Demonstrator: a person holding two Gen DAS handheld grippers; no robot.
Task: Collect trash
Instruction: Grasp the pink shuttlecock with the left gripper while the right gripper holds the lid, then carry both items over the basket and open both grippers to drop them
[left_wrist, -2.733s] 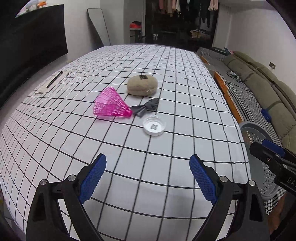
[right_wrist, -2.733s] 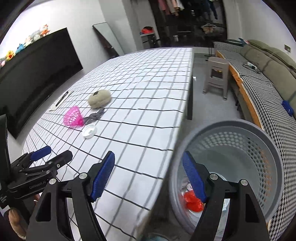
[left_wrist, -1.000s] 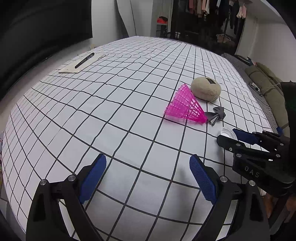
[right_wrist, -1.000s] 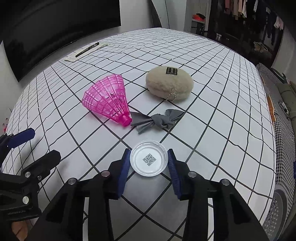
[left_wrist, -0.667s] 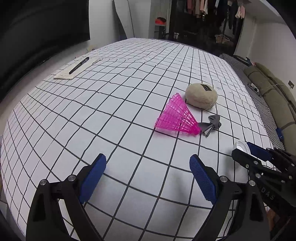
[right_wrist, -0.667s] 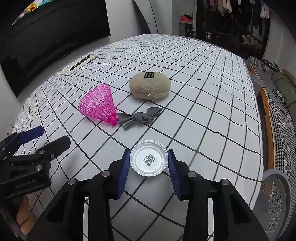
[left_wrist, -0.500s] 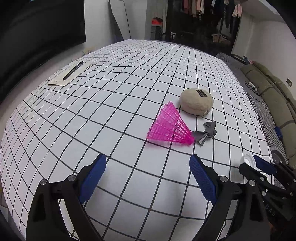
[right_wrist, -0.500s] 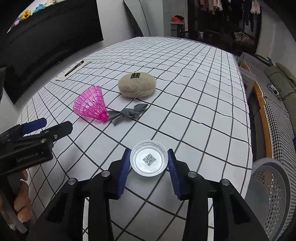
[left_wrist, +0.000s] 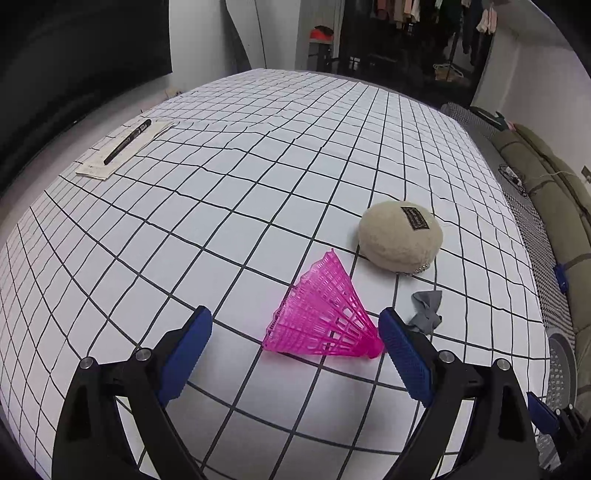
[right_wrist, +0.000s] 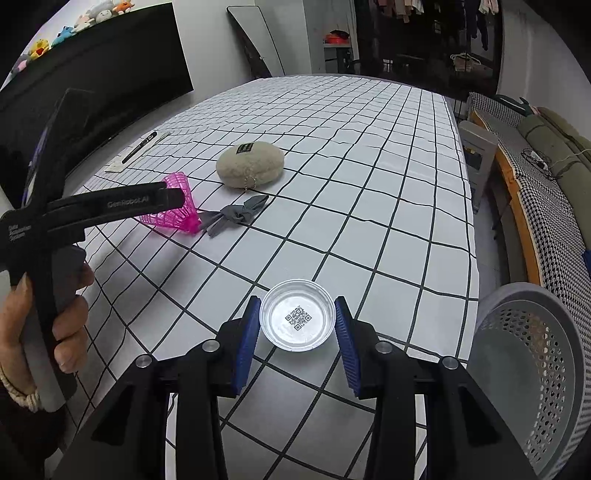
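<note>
My right gripper (right_wrist: 297, 325) is shut on a small clear plastic lid (right_wrist: 297, 319) with a QR code, held above the checked tablecloth near the table's right edge. A grey perforated trash basket (right_wrist: 532, 373) stands just right of it, below the table edge. My left gripper (left_wrist: 293, 349) is open, its fingers either side of a pink plastic shuttlecock (left_wrist: 321, 321) lying on the table. The shuttlecock also shows in the right wrist view (right_wrist: 173, 214), partly hidden by the left gripper's body. A crumpled grey wrapper (left_wrist: 426, 310) lies right of it.
A beige plush pouch (left_wrist: 400, 236) lies behind the shuttlecock. A black pen on a paper slip (left_wrist: 125, 146) lies at the far left. A sofa (left_wrist: 554, 206) runs along the right side. A grey stool (right_wrist: 478, 147) stands by the table.
My right gripper closed on the lid, lifted it and carried it back toward the basket. My left gripper moved forward to the shuttlecock, which now sits between its open fingers.
</note>
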